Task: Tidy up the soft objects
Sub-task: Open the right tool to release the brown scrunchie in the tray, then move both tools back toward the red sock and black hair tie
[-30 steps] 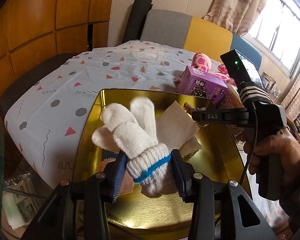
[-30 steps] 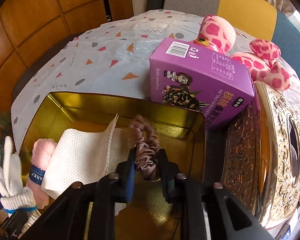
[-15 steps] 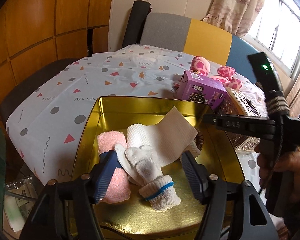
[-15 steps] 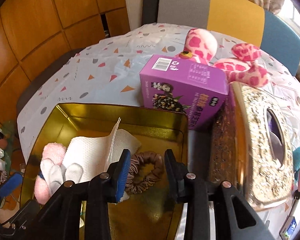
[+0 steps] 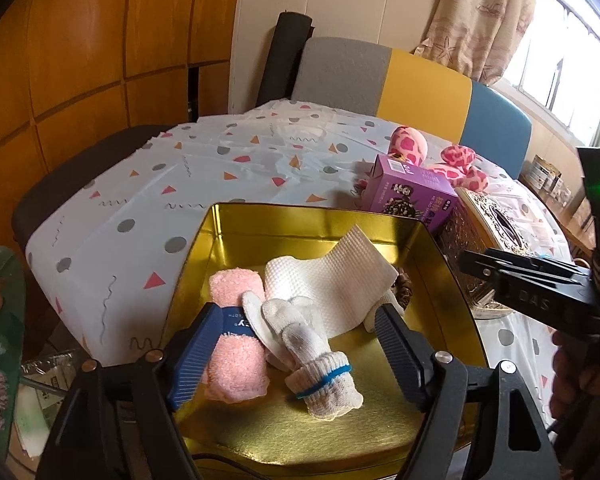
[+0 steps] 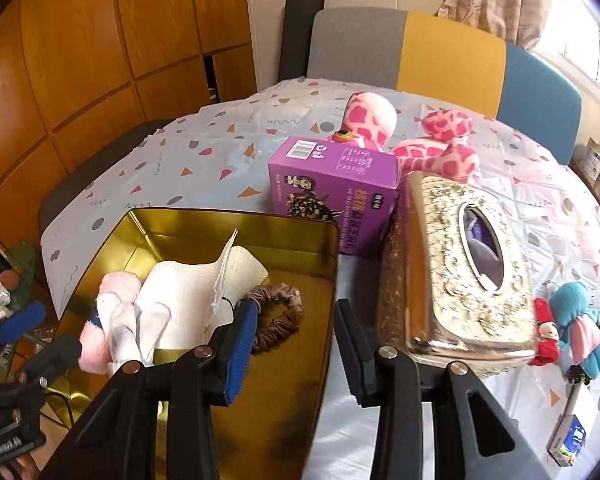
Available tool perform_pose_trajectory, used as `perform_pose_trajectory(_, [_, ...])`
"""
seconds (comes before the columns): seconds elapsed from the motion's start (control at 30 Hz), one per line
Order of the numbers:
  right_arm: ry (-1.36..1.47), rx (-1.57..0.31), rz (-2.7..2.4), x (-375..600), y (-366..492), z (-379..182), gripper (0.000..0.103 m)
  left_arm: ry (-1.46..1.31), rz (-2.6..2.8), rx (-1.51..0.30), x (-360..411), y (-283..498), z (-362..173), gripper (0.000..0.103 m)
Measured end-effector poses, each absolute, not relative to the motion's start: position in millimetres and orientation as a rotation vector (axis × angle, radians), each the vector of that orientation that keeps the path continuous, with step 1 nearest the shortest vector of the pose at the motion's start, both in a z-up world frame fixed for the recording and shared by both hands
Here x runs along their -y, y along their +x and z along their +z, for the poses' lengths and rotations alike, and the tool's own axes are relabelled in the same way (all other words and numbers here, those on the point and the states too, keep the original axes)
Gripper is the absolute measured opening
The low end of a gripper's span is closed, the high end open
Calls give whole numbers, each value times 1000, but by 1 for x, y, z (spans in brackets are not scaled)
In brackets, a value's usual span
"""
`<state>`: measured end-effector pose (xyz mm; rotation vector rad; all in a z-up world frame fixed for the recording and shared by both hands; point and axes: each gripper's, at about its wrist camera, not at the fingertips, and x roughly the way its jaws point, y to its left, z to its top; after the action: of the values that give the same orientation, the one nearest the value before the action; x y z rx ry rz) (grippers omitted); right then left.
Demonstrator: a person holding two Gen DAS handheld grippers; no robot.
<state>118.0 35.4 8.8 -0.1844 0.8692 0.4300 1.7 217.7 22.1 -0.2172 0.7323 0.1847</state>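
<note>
Left gripper spread wide, jaws just been opening; white glove lying loose between them, pads clear of it, on floor of gold tin. Right gripper parted too, jaws just been opening, nothing pinched; brown scrunchie resting in tin just past its left pad. Pink towel roll touching glove's left side. White waffle cloth behind, draped, one corner raised. Beyond tin on patterned tablecloth: purple box, ornate tissue box, pink spotted plush.
</note>
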Motion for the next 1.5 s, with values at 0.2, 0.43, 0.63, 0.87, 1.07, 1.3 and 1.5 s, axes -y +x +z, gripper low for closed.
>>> perform_pose_trajectory(0.2, [-180, -832, 411, -15, 107, 19, 40, -190, 203, -726, -212, -1, 26, 79])
perform_pose_trajectory(0.43, [-155, -802, 348, 25, 101, 29, 40, -157, 202, -718, -201, -3, 30, 87])
perform_pose_trajectory(0.63, [-134, -794, 249, 72, 105, 34, 40, -131, 181, -705, -189, -2, 36, 89])
perform_pose_trajectory(0.87, [-92, -790, 108, 139, 111, 37, 40, -105, 153, -717, -172, 4, 38, 89])
perform_pose_trajectory(1.07, [-32, -771, -21, 199, 113, 41, 40, -58, 108, -718, -153, 9, 43, 89])
perform_pose_trajectory(1.3, [54, -726, -231, 284, 118, 36, 41, -7, 22, -717, -118, 16, 49, 89])
perform_pose_trajectory(1.5, [307, -773, -384, 360, 113, 9, 41, 53, -35, -716, -80, 26, 54, 89])
